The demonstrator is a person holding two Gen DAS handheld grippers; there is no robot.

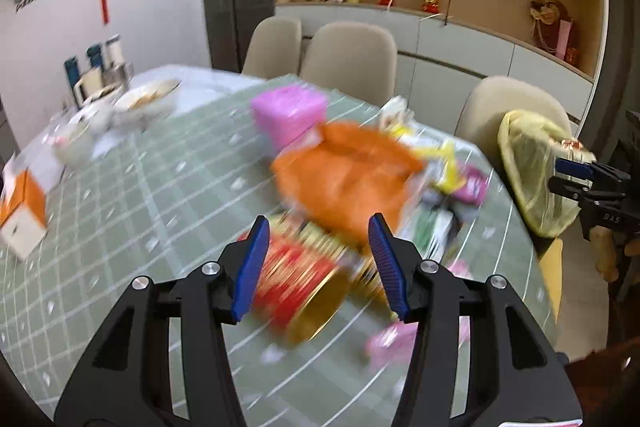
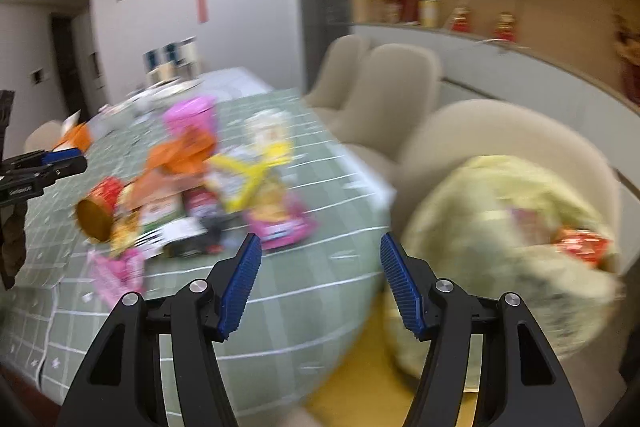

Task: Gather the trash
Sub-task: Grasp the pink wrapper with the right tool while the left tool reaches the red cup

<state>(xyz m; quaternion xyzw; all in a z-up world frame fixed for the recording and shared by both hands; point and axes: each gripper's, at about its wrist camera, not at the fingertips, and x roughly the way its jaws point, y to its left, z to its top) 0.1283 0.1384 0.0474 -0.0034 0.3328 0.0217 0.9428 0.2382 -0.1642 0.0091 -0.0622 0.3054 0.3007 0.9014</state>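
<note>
A pile of trash lies on the green checked table (image 1: pixel 120 195): a red and gold can (image 1: pixel 296 287) on its side, an orange bag (image 1: pixel 344 179), pink wrappers (image 1: pixel 384 341) and yellow packets (image 1: pixel 448 163). My left gripper (image 1: pixel 318 227) is open just above the can, fingers on either side of it. My right gripper (image 2: pixel 320 247) is open and empty over the table's right edge, beside a yellow trash bag (image 2: pixel 500 259) hung on a chair. The pile (image 2: pixel 192 195) shows left of it. Both views are blurred.
A pink box (image 1: pixel 288 115) stands behind the pile. Bowls and plates (image 1: pixel 120 107) sit at the far left, an orange-white box (image 1: pixel 24 211) at the left edge. Beige chairs (image 1: pixel 348 59) line the far side. The other gripper (image 1: pixel 588 179) shows at right.
</note>
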